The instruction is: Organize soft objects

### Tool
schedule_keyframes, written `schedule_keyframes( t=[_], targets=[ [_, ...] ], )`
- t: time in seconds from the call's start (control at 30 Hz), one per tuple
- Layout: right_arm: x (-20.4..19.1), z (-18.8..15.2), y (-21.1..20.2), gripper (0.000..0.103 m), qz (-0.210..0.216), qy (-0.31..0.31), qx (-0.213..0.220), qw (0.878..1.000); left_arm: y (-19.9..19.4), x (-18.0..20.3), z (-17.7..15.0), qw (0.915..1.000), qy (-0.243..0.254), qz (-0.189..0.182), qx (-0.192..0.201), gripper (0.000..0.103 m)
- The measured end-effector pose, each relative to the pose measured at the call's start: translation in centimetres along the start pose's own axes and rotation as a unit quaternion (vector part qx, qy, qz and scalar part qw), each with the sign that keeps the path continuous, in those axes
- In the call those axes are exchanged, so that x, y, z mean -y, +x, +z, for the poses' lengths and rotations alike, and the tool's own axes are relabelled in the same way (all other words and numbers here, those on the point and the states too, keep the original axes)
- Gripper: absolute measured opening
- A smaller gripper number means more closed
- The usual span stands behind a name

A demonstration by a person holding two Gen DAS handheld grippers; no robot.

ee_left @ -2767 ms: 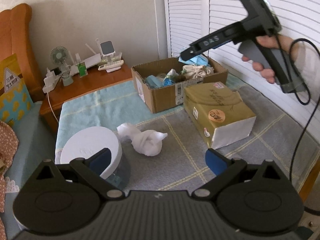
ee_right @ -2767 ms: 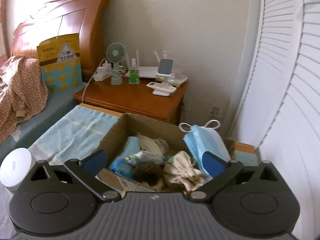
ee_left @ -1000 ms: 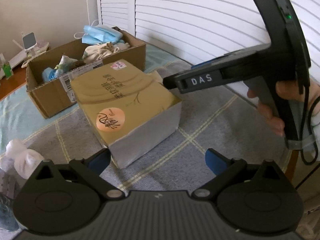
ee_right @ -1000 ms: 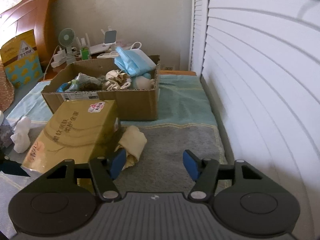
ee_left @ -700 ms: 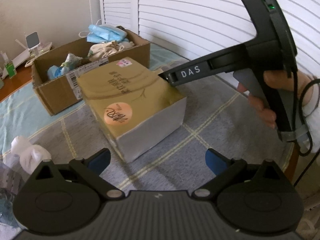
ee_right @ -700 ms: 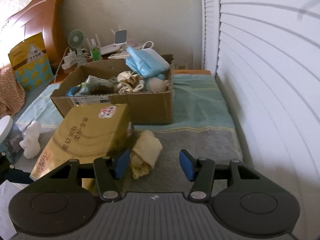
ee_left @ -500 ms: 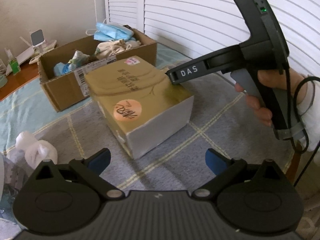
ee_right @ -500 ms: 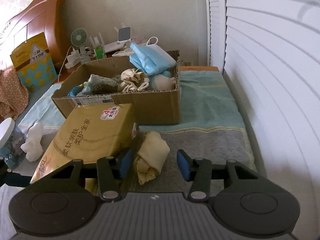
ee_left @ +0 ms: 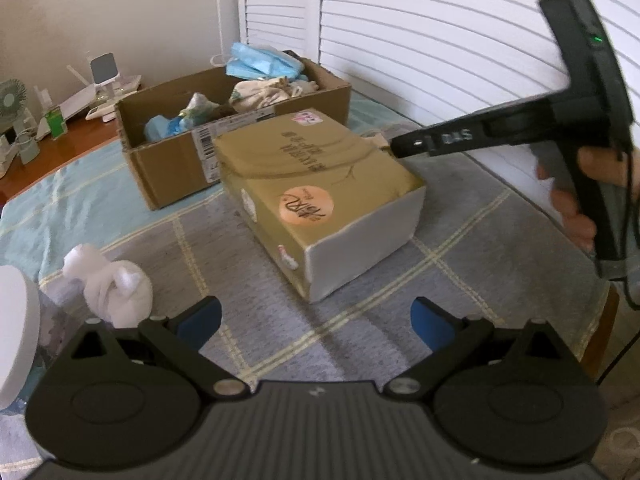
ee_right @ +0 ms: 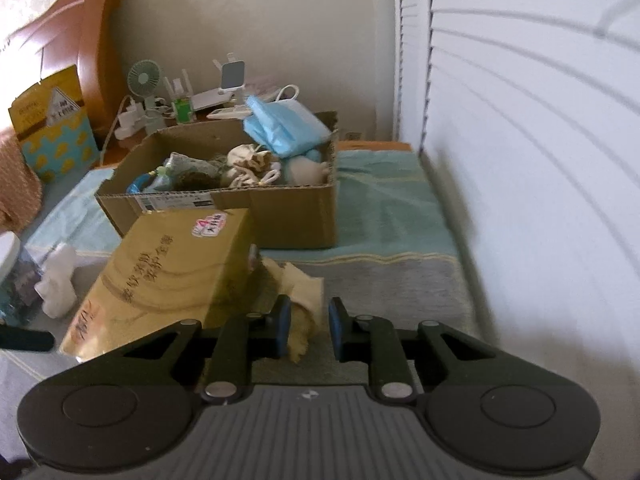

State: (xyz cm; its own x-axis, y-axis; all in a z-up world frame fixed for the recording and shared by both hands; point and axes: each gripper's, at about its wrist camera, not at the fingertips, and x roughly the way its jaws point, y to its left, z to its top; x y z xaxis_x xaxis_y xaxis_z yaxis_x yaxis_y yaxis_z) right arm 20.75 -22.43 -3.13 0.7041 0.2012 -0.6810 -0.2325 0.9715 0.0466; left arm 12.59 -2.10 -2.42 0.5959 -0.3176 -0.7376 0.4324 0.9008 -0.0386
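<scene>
Where the gold tissue box [ee_right: 160, 272] meets the grey blanket [ee_right: 392, 292], a crumpled pale-yellow cloth [ee_right: 302, 294] lies pinched in the right gripper [ee_right: 306, 330], whose jaws have just closed; the left gripper [ee_left: 316, 320] gapes wide, empty.

Plain beige wall [ee_right: 280, 20] is running along the back, and white louvered shutters [ee_right: 520, 120] are taking up the whole right side, with daylight glowing through the slats. A reddish wooden headboard [ee_right: 96, 40] is curving up in the far left corner. Next to it a wooden nightstand [ee_left: 76, 142] is sitting against the wall, holding a small green fan [ee_right: 143, 76], a white router [ee_right: 208, 98] and what's probably a charger or power strip, too blurry to call. The surface itself is wearing a teal cloth [ee_right: 384, 208] at the back and a grey checked blanket [ee_left: 460, 200] up front.
</scene>
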Motion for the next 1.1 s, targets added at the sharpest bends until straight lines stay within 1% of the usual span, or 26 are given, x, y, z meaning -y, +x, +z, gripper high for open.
schedule_keyframes(
  t=[0.07,0.1,0.17,0.23,0.27,0.37,0.53,0.57,0.63,0.67,0.77,0.93,1.03,1.1],
  targets=[
    [0.3,0.0,-0.1,0.025,0.004,0.003,-0.003,1.0,0.0,-0.3,-0.2,1.0,-0.004,0.002,-0.001,0.1],
    [0.4,-0.1,0.0,0.028,0.006,0.007,-0.004,1.0,0.0,-0.3,-0.2,1.0,-0.006,0.003,-0.001,0.1],
    [0.5,0.0,0.2,0.033,0.015,0.016,-0.004,1.0,0.0,-0.5,-0.3,1.0,-0.008,0.005,-0.002,0.1],
    [0.6,0.3,0.4,0.045,0.028,0.026,-0.004,0.999,0.0,-0.7,-0.3,0.9999,-0.01,0.004,-0.002,0.1],
    [0.6,0.3,0.4,0.046,0.034,0.029,-0.002,0.999,0.0,-0.7,-0.4,0.9999,-0.011,0.004,-0.002,0.1],
    [0.6,0.6,0.9,0.046,0.061,0.036,-0.009,0.997,0.1,-0.9,-0.5,0.9999,-0.014,0.004,-0.003,0.1],
    [0.6,0.4,2.7,0.044,0.06,0.038,-0.033,0.997,0.6,-1.0,-0.5,0.9998,-0.017,0.002,-0.009,0.1],
    [0.8,0.3,2.9,0.041,0.066,0.043,-0.036,0.996,0.6,-1.0,-0.6,0.9998,-0.016,0.001,-0.01,0.1],
    [1.1,0.1,3.1,0.028,0.082,0.055,-0.037,0.994,0.7,-1.0,-0.5,0.9998,-0.016,0.001,-0.011,0.1],
    [1.0,0.0,2.9,0.026,0.081,0.053,-0.035,0.995,0.7,-1.1,-0.5,0.9998,-0.017,0.001,-0.011,0.1],
    [0.6,0.0,2.2,0.022,0.064,0.039,-0.025,0.997,0.7,-1.1,-0.5,0.9998,-0.017,0.0,-0.01,0.1],
    [0.0,0.0,-0.2,0.022,0.013,0.002,-0.002,1.0,0.3,-0.9,-0.7,0.9999,-0.015,-0.001,-0.006,0.1],
    [-0.8,-0.8,-1.2,0.023,-0.028,-0.036,-0.005,0.999,0.1,-0.9,-0.7,0.9999,-0.015,0.0,-0.002,0.1],
    [-1.0,-1.5,-1.3,0.023,-0.039,-0.051,-0.018,0.998,0.0,-0.9,-0.7,0.9999,-0.014,0.002,0.0,0.1]
  ],
)
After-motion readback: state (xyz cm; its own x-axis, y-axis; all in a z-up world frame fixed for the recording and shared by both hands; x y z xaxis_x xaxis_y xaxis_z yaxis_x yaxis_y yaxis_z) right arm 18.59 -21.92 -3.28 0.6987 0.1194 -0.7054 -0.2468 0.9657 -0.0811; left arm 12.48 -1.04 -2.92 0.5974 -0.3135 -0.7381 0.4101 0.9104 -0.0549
